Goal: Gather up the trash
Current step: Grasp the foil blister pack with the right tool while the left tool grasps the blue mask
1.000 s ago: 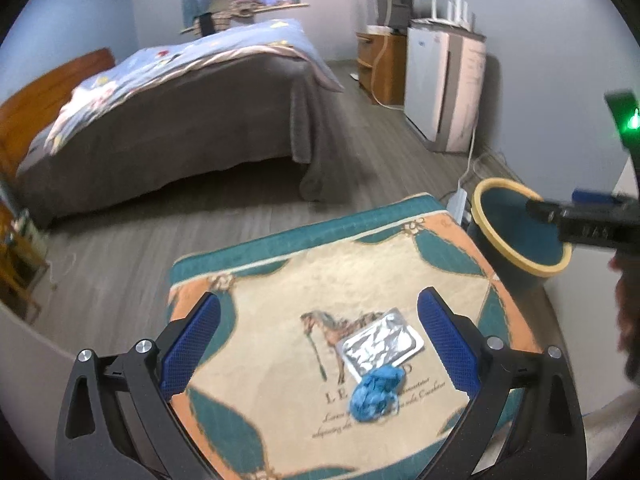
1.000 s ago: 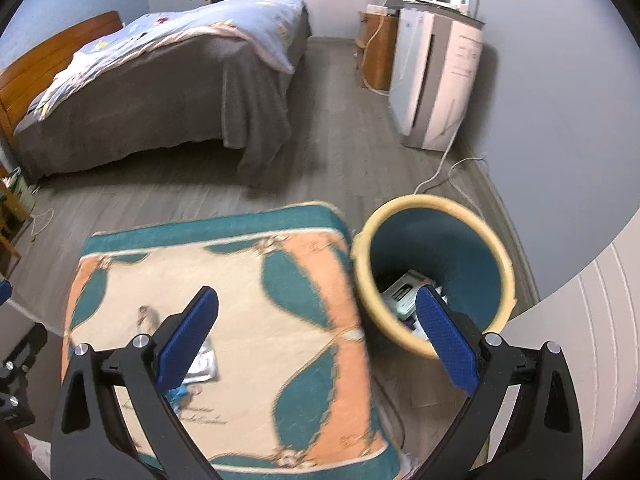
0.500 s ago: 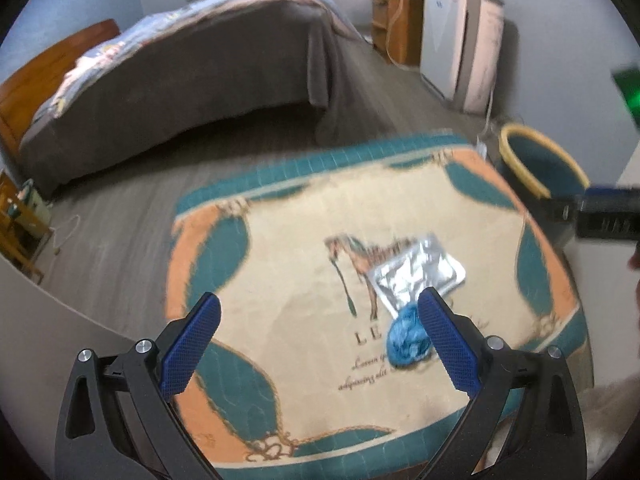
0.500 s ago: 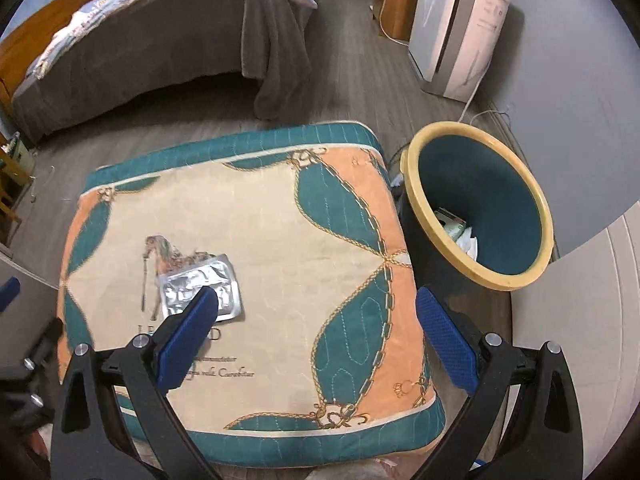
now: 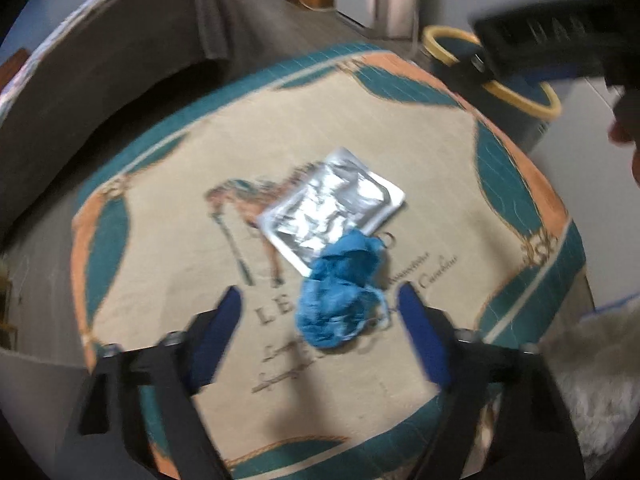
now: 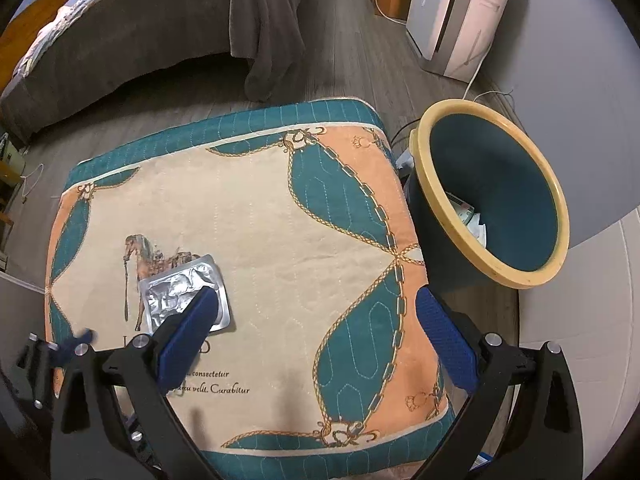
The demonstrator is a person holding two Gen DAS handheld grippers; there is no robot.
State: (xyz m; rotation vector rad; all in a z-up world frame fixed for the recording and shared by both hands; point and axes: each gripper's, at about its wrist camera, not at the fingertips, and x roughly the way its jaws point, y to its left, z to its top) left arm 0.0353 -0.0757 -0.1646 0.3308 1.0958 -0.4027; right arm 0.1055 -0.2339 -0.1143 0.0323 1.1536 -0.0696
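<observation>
The left gripper [image 5: 320, 300] points down over the blue wad [image 5: 340, 292] on the cushion [image 5: 400, 128], jaws closing astride it without touching, while the right gripper [image 6: 316, 312] hangs open and empty near the bin [image 6: 492, 268], probably waiting for the foil [image 6: 180, 292].

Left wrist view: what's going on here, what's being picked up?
A person with a gripper in each hand is clearing trash off a patterned cushion. The left gripper is over a crumpled blue wad, its jaws closing with the wad between them, not yet pinched. A silver foil blister sheet lies just beyond it, touching the wad. The right gripper is open and empty above the cushion. The yellow-rimmed bin beside the cushion already holds some trash.
</observation>
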